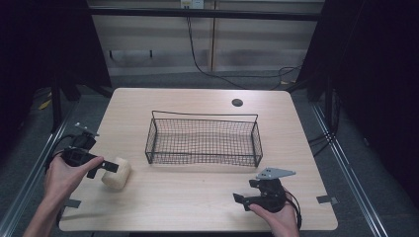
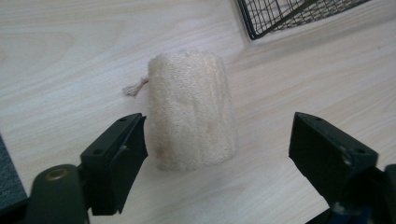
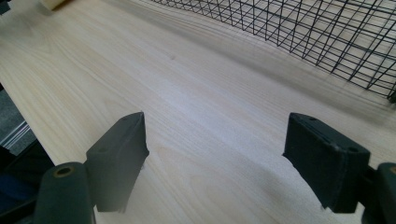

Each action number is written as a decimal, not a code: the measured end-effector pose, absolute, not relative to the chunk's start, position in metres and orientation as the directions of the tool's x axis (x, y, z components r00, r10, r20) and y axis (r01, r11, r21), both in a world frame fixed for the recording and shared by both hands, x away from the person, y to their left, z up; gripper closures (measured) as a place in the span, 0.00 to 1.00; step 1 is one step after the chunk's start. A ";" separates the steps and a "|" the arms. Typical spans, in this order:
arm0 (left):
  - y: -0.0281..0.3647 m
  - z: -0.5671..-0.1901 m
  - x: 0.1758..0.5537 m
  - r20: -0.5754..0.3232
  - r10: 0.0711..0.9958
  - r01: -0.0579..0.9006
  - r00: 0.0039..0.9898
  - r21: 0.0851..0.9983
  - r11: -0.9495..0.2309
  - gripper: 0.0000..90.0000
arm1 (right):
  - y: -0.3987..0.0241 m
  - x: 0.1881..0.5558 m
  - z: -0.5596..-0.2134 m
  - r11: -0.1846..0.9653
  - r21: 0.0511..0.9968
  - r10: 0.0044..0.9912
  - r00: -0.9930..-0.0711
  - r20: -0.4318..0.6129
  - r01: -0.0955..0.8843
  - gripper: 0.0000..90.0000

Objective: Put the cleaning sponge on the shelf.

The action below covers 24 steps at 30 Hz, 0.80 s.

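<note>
Beige loofah sponge lies on wooden desk near front left, just beside wire basket corner. Left claw spread wide, jaws either side of sponge, left jaw almost touching. Right claw spread, hovering over bare desk, basket beyond.

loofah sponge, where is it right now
In the high view the loofah sponge lies on the table's near left part, between the open jaws of the left gripper, left of the wire basket.
</note>
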<state>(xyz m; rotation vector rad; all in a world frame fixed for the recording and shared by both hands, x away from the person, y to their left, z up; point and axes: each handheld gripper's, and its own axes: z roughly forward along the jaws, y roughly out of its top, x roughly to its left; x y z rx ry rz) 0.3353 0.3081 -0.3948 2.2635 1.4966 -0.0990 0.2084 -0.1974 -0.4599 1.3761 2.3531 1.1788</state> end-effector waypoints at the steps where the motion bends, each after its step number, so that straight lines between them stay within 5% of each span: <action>1: 0.307 -0.396 0.338 -0.283 0.857 0.890 0.431 0.292 -0.351 0.25 | -0.197 0.208 -0.460 0.260 0.703 0.797 -0.558 0.231 0.662 0.23; 24: 0.304 -0.423 0.372 -0.294 0.874 0.922 0.387 0.148 -0.359 0.20 | -0.196 0.209 -0.462 0.260 0.689 0.795 -0.555 0.244 0.677 0.22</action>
